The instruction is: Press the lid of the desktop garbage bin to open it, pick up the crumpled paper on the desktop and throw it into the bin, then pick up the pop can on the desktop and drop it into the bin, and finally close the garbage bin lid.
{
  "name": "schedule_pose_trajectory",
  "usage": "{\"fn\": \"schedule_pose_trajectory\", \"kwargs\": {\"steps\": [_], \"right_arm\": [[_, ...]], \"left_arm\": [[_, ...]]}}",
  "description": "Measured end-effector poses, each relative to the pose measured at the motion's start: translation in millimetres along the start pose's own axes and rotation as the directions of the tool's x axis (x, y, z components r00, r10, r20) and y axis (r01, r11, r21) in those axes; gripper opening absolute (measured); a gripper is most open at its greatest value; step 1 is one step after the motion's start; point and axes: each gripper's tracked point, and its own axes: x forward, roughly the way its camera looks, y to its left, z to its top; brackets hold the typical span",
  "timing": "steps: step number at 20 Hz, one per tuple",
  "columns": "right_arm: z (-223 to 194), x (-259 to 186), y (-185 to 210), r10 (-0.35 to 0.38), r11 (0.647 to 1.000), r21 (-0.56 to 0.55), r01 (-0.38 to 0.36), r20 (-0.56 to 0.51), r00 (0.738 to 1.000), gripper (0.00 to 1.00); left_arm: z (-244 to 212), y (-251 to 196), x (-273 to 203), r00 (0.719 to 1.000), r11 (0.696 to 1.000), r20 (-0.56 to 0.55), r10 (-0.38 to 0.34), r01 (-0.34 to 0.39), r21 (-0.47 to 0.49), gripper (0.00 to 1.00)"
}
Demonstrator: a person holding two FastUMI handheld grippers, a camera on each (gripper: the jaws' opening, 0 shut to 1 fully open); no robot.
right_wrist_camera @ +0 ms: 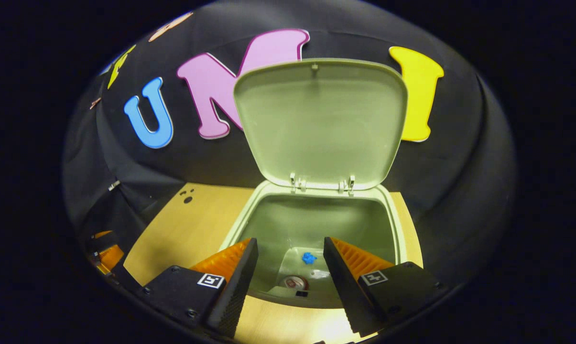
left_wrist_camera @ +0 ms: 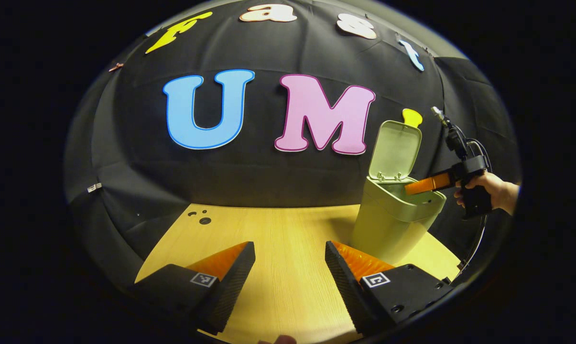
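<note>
Right gripper view puts you directly above the open green garbage bin [right_wrist_camera: 316, 224], looking down its throat: your right gripper [right_wrist_camera: 290, 274] hangs over the near rim with its jaws spread and nothing between them, which fits a hand that has let its load go. At the bottom of the bin you can see the pop can [right_wrist_camera: 295, 282] lying on its side, and just behind it a small blue lump [right_wrist_camera: 309, 258] that I take to be the crumpled paper, though it is too small to be sure. The lid [right_wrist_camera: 321, 124] stands upright on its hinges behind the opening, tilted slightly back, so it will not fall by itself; it is up because the opening had to stay free for the drops. In the left gripper view your left gripper [left_wrist_camera: 290, 277] waits low over the bare wooden worktop [left_wrist_camera: 288, 229], jaws apart and holding nothing, parked well to the side of the bin so it does not crowd the other hand [left_wrist_camera: 495, 191]. Judging from this, both items are in and only closing the lid remains; you would need to get a finger behind or above its top edge and push it forward and down.
</note>
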Motion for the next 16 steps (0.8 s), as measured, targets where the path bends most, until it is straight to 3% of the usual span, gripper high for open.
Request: {"fn": "schedule_pose_trajectory", "kwargs": {"steps": [2,6,16], "right_arm": [[23.7,-22.3,5.6,0.026,1.000,-0.005,-0.026,0.101,0.995,0.88],[66.9,-55.8,2.0,0.003,0.996,-0.085,0.021,0.268,0.963,0.90],[163.3,-101.9,6.0,-0.045,0.990,-0.095,0.102,0.477,0.878,0.91]], "left_arm": [[0.3,-1.9,-0.5,1.000,1.000,0.002,-0.015,0.015,0.005,0.95],[3.3,-10.2,-0.8,0.999,0.999,0.008,-0.045,0.044,0.016,0.95],[5.5,-20.1,-11.7,0.995,0.996,0.027,-0.091,0.091,0.017,0.95]]}}
